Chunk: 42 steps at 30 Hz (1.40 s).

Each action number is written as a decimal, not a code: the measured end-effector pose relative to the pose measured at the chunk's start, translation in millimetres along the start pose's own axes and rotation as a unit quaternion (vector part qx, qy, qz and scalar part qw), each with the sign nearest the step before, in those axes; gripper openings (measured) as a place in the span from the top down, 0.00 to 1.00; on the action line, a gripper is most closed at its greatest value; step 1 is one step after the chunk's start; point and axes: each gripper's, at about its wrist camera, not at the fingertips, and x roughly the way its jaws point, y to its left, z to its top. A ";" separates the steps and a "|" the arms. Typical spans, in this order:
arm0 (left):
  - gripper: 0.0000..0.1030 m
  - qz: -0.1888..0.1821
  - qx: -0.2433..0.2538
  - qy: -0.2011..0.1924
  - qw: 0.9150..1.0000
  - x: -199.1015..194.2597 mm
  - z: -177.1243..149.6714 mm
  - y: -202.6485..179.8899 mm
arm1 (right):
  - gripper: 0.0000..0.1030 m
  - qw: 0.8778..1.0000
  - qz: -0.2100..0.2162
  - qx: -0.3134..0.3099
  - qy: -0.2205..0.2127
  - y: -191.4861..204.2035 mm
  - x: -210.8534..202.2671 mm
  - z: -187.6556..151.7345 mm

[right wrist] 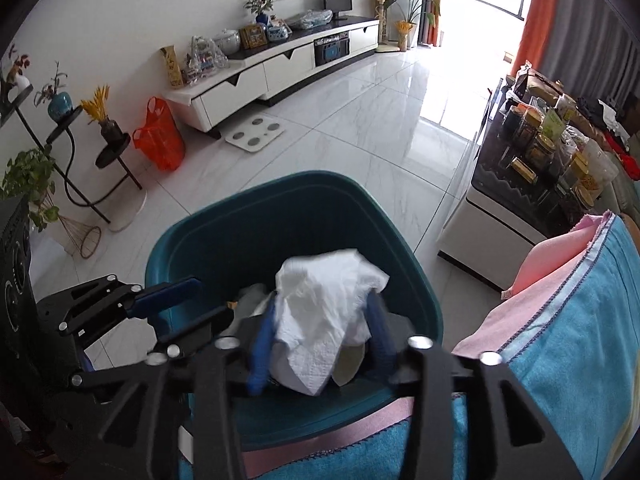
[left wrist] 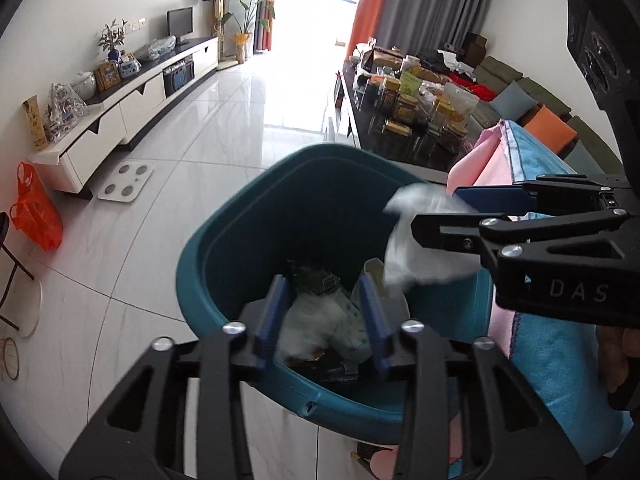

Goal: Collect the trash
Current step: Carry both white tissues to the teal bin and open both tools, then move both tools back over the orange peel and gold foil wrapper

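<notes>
Far left on the glossy white marble-look tile there's a crinkly orange plastic bag [right wrist: 159, 136] slumped by the low white TV cabinet [right wrist: 280, 64], with a flat white bathroom scale [right wrist: 255, 130] lying just beside it.

Next comes your left gripper [left wrist: 324, 312], matte black arms with blue pads. Its jaws are parted and nothing is between them; they hang right over the mouth of the teal trash bin [left wrist: 208, 248]. That bin is smooth, hard plastic with a rounded-square rim, and it sits on the floor between the two cameras. Through the left fingers you can see a soft white wad [left wrist: 308, 326] lying on other scraps at the bottom.

Now the one that matters: the crumpled white tissue [right wrist: 324, 304], quilted paper with soft folds, sits between the pads of your right gripper [right wrist: 320, 330], just inside the bin's rim. Those jaws stand apart too and the paper bulges loosely between them. It's blurred in the left view, so I can't say if a pad still touches it.

On the right, pink and blue terry cloths [right wrist: 568, 304] are draped beside the bin. Past them is a dark glossy table [right wrist: 500, 168] crowded with jars.
</notes>
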 end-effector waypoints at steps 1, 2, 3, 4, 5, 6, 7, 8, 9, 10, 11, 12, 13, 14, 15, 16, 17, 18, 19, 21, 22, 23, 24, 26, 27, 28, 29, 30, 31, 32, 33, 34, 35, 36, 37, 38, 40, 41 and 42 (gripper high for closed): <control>0.61 0.001 0.001 -0.003 1.000 -1.9 -0.5 -0.8 | 0.54 1.000 0.002 0.002 -0.004 -0.5 -2.9 0.5; 0.55 0.003 0.000 -0.008 1.000 -4.0 1.3 -1.3 | 0.51 1.000 0.003 0.004 -0.008 -1.5 -5.1 0.6; 0.51 0.004 -0.001 -0.011 1.000 -8.1 0.2 0.7 | 0.44 1.000 0.001 0.005 -0.012 -1.8 -7.8 0.7; 0.49 0.006 -0.004 -0.016 1.000 -11.6 0.8 2.1 | 0.42 1.000 -0.002 0.004 -0.022 -1.4 -13.4 0.5; 0.45 0.008 -0.005 -0.019 1.000 -15.8 -0.5 4.3 | 0.39 1.000 -0.002 0.004 -0.027 -2.4 -16.3 0.3; 0.42 0.010 -0.008 -0.027 1.000 -20.9 0.1 5.5 | 0.37 0.999 0.000 0.006 -0.031 -3.8 -19.9 -0.2; 0.41 0.012 -0.009 -0.033 0.999 -27.0 0.0 6.1 | 0.37 0.999 -0.001 0.008 -0.039 -4.3 -25.5 -0.9; 0.39 0.015 -0.010 -0.036 0.999 -31.8 -0.2 8.5 | 0.37 0.999 -0.004 0.008 -0.045 -4.9 -29.8 -1.5; 0.38 0.017 -0.011 -0.040 0.999 -37.1 -0.8 11.3 | 0.37 0.999 -0.006 0.008 -0.050 -6.4 -33.8 -1.9; 0.38 0.019 -0.012 -0.045 0.999 -43.0 -0.3 12.8 | 0.37 0.998 -0.009 0.007 -0.058 -6.6 -39.8 -3.1; 0.36 0.021 -0.013 -0.050 0.998 -49.5 -1.7 14.9 | 0.37 0.998 -0.015 0.006 -0.066 -8.0 -46.6 -4.7; 0.34 0.021 -0.016 -0.057 0.998 -56.9 -0.7 15.7 | 0.37 0.997 -0.018 0.006 -0.073 -10.5 -51.3 -4.6; 0.34 0.021 -0.017 -0.064 0.998 -64.7 -0.4 16.5 | 0.36 0.996 -0.020 0.007 -0.084 -11.8 -61.0 -7.6; 0.32 0.020 -0.017 -0.069 0.997 -70.9 -1.2 17.9 | 0.35 0.995 -0.022 0.009 -0.092 -14.1 -68.6 -10.0; 0.28 0.020 -0.015 -0.076 0.997 -78.7 -0.4 16.3 | 0.33 0.995 -0.026 0.010 -0.098 -16.6 -73.9 -12.9; 0.26 0.019 -0.013 -0.084 0.996 -86.7 1.0 13.0 | 0.32 0.993 -0.036 0.012 -0.108 -19.2 -83.0 -17.4; 0.25 0.016 -0.010 -0.090 0.996 -94.3 1.1 11.4 | 0.31 0.993 -0.040 0.013 -0.113 -22.1 -88.4 -20.8; 0.25 0.014 -0.005 -0.097 0.995 -101.7 2.1 7.4 | 0.30 0.992 -0.043 0.016 -0.118 -25.1 -94.9 -25.2; 0.24 0.010 0.000 -0.104 0.994 -110.0 2.9 3.3 | 0.30 0.991 -0.046 0.020 -0.122 -28.5 -99.6 -28.8; 0.20 0.001 0.008 -0.116 0.993 -124.5 4.3 -3.7 | 0.28 0.989 -0.055 0.032 -0.131 -37.3 -113.3 -40.3; 0.19 -0.005 0.014 -0.123 0.992 -131.9 5.1 -10.1 | 0.28 0.988 -0.059 0.037 -0.136 -41.8 -120.1 -46.8; 0.16 -0.010 0.019 -0.128 0.992 -139.0 6.3 -15.7 | 0.26 0.987 -0.066 0.044 -0.141 -46.1 -126.2 -53.1; 0.11 -0.014 0.024 -0.133 0.991 -144.5 7.5 -21.9 | 0.23 0.986 -0.070 0.049 -0.144 -49.6 -129.6 -58.1; 0.09 -0.026 0.035 -0.144 0.989 -157.0 8.2 -38.9 | 0.21 0.983 -0.081 0.064 -0.155 -59.2 -143.8 -74.4; 0.07 -0.035 0.042 -0.147 0.988 -162.5 8.5 -47.4 | 0.19 0.980 -0.089 0.071 -0.161 -63.2 -150.3 -82.6; 0.06 -0.041 0.048 -0.150 0.987 -166.9 11.0 -56.7 | 0.17 0.979 -0.094 0.077 -0.165 -65.3 -155.0 -89.8; 0.05 -0.048 0.056 -0.155 0.985 -172.9 10.9 -67.5 | 0.14 0.976 -0.103 0.086 -0.173 -70.0 -163.5 -101.1; 0.05 -0.057 0.062 -0.157 0.984 -177.5 10.4 -76.7 | 0.13 0.973 -0.111 0.093 -0.179 -73.5 -170.7 -110.4; 0.05 -0.065 0.068 -0.158 0.983 -180.4 11.5 -84.5 | 0.13 0.971 -0.115 0.099 -0.184 -75.0 -175.5 -117.0; 0.05 -0.075 0.076 -0.161 0.981 -185.5 9.2 -93.8 | 0.10 0.968 -0.122 0.109 -0.190 -79.0 -183.0 -127.9; 0.05 -0.082 0.083 -0.163 0.980 -189.3 8.1 -103.7 | 0.09 0.965 -0.130 0.118 -0.195 -82.1 -189.7 -137.9; 0.05 -0.092 0.092 -0.162 0.978 -192.5 8.1 -115.5 | 0.09 0.961 -0.138 0.127 -0.201 -84.6 -196.4 -148.0; 0.05 -0.098 0.098 -0.162 0.977 -193.5 6.2 -123.5 | 0.08 0.959 -0.144 0.135 -0.204 -86.8 -200.6 -154.9; 0.06 -0.106 0.104 -0.161 0.976 -194.2 4.3 -130.8 | 0.08 0.956 -0.149 0.144 -0.209 -90.0 -206.7 -165.6; 0.06 -0.117 0.112 -0.159 0.974 -196.8 0.7 -141.8 | 0.08 0.952 -0.155 0.154 -0.215 -92.8 -212.4 -177.2; 0.05 -0.124 0.118 -0.158 0.972 -196.7 -2.7 -149.1 | 0.07 0.949 -0.160 0.161 -0.217 -94.8 -216.1 -184.9; 0.05 -0.145 0.133 -0.153 0.968 -199.2 -10.9 -168.9 | 0.07 0.943 -0.173 0.174 -0.226 -97.2 -225.3 -202.7; 0.06 -0.152 0.141 -0.150 0.967 -198.5 -14.2 -178.3 | 0.07 0.939 -0.182 0.183 -0.229 -99.9 -230.5 -213.4; 0.05 -0.160 0.149 -0.149 0.965 -199.0 -18.4 -188.3 | 0.07 0.935 -0.192 0.191 -0.231 -102.7 -235.3 -223.9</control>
